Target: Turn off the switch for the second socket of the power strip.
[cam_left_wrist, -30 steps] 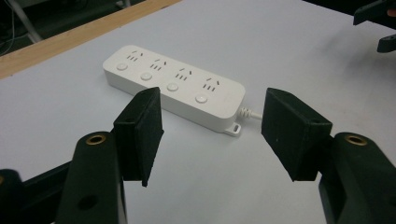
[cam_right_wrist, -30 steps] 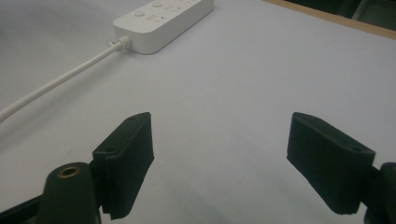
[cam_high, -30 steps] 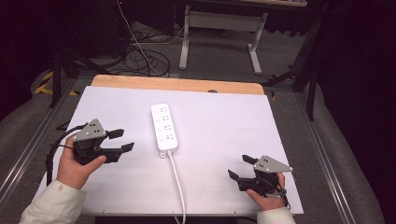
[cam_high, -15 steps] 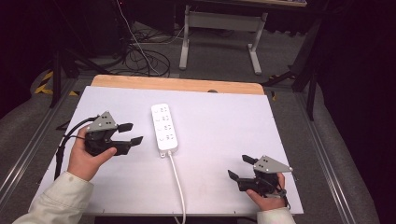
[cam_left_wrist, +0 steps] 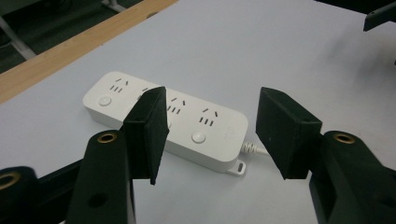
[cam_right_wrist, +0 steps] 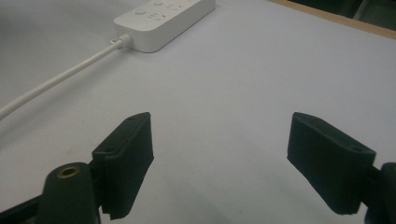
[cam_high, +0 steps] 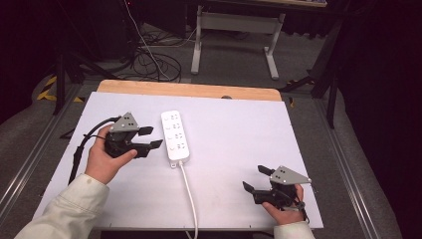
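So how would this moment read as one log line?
left tool: open, closing, nearing power strip | right tool: open, resting on table | strip untouched

A white power strip (cam_high: 176,135) lies on the white table (cam_high: 239,134), its cord (cam_high: 189,191) running toward the near edge. The left gripper (cam_high: 151,137), jaws just closing with nothing between them, sits just beside it; the right gripper (cam_high: 257,179) rests well apart, jaws spread

A white table (cam_high: 239,129) with a wooden far edge stands on grey carpet (cam_high: 343,134); behind it are a desk frame (cam_high: 234,30) and cables (cam_high: 149,59) in darkness.
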`<action>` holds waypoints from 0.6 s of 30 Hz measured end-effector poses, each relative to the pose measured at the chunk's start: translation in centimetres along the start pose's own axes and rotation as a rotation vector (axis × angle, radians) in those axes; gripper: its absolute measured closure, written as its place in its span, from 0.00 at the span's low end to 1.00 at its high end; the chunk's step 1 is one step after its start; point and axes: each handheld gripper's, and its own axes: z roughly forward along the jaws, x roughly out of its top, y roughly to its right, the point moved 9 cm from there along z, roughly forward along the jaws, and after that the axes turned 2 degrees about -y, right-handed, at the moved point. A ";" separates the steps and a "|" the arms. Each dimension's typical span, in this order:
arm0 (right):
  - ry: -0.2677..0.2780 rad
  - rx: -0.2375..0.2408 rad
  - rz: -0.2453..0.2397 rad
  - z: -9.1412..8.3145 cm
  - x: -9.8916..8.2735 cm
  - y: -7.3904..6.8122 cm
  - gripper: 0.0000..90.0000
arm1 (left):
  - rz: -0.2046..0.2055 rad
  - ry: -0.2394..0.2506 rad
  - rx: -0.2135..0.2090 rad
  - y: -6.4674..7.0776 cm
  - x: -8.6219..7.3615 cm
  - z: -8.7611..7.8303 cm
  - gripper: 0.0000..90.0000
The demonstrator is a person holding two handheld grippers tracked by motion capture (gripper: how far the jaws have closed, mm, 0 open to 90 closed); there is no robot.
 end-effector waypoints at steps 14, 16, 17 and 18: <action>0.003 0.003 -0.002 -0.1 0.0 0.0 0.25 | 0.004 -0.038 -0.011 -0.4 0.2 3.3 0.55; 0.002 0.004 -0.003 0.0 0.0 0.0 0.25 | -0.002 -0.038 -0.015 -0.5 0.2 3.8 0.57; 0.002 0.005 -0.003 0.0 0.0 0.0 0.25 | -0.005 -0.041 -0.015 -0.6 0.2 4.2 0.58; 0.002 0.005 -0.003 -0.1 0.0 0.0 0.25 | -0.005 -0.041 -0.015 -0.6 0.2 4.2 0.58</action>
